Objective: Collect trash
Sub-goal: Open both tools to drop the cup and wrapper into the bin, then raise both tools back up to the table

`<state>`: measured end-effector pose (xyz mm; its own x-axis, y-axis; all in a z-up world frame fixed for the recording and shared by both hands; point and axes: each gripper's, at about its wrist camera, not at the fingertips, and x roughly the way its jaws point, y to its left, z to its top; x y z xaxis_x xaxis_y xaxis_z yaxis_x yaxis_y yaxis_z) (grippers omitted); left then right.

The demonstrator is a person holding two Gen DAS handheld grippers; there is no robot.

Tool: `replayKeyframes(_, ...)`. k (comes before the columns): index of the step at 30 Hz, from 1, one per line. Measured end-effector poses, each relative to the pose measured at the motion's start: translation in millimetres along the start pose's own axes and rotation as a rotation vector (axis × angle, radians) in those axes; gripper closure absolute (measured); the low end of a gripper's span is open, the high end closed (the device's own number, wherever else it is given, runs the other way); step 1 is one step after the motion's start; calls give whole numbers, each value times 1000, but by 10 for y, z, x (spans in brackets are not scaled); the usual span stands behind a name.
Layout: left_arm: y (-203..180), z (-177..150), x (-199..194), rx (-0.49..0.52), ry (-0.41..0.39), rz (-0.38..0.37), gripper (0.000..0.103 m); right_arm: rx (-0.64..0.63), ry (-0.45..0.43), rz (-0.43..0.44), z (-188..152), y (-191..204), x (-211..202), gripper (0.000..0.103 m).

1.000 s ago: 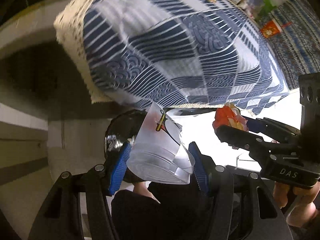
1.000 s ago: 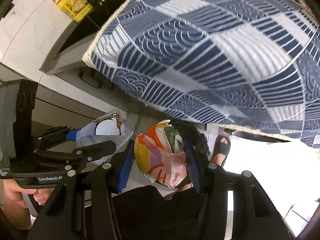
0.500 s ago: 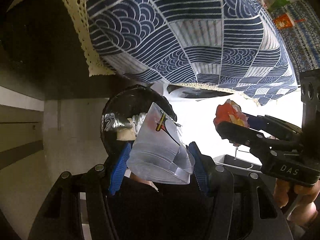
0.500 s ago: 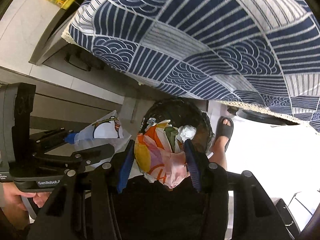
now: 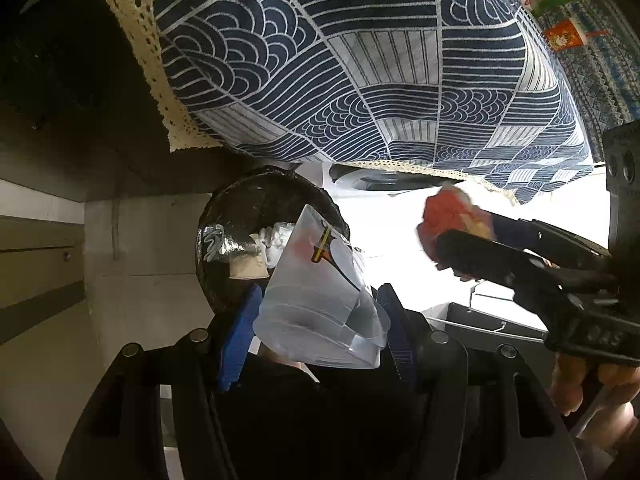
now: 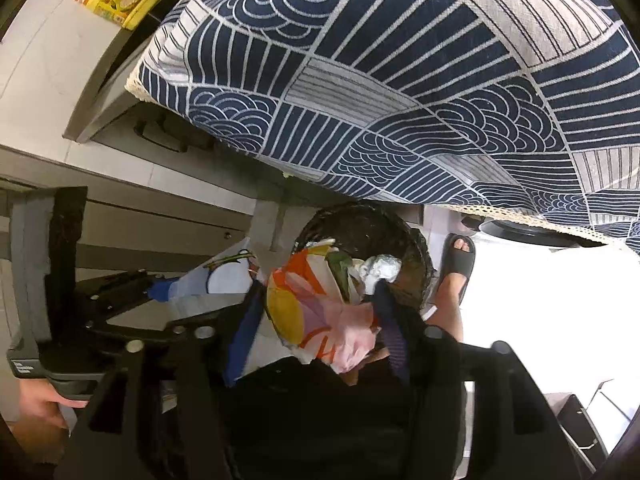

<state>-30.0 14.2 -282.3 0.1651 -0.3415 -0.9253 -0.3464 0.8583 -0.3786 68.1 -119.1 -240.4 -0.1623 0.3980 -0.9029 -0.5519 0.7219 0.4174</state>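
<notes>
Trash fills both grippers above a black bin. In the left wrist view the left gripper [image 5: 320,316] has its jaws pinching a clear plastic cup [image 5: 316,292], crumpled, with a red and yellow print near its rim; the blue pads press its sides. The cup's long axis runs forward along the fingers, mouth end toward the bin [image 5: 224,248], which lies straight ahead and below, just beyond the cup. Foil and white paper already lie inside the bin. To the right, the right gripper [image 5: 460,240] carries a red and orange wrapper [image 5: 444,216], and looks set a little off to the bin's side. A blue patterned cloth [image 5: 360,80] hangs over the bench edge above.

In the right wrist view the wrapper [image 6: 316,312] is a crushed wad, yellow, orange and pink, sitting between the jaws of the right gripper [image 6: 320,320]. Those jaws have just been opening, and the pads now look to stand slightly off the wad, so the hold seems let go. The bin [image 6: 416,248] lies directly ahead of the wad, below it. A sandalled foot [image 6: 456,268] stands just beside the bin. Judging by this, the wrapper should drop first; the cup is as near.
</notes>
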Motion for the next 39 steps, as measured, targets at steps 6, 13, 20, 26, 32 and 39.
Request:
replayKeyframes(6, 38, 52, -34, -8, -16, 15, 17, 19, -21, 12, 52, 22, -76, 29)
replayKeyframes(13, 80, 91, -80, -9, -24, 22, 17, 22, -35, 5, 86, 42, -138, 24)
replayKeyframes(20, 53, 117, -121, 4, -38, 31, 17, 22, -58, -3, 74, 44, -236, 24)
replayKeyframes(26, 1, 151, -227, 24, -63, 48, 13, 32, -100, -7, 85, 13, -382, 15)
replayKeyframes(32, -66, 201, -451, 37, -133, 49, 11, 25, -172, -26, 109, -27, -627, 5)
replayKeyframes(39, -255, 363, -755, 83, -215, 61, 7, 25, -250, -41, 137, -47, -920, 5)
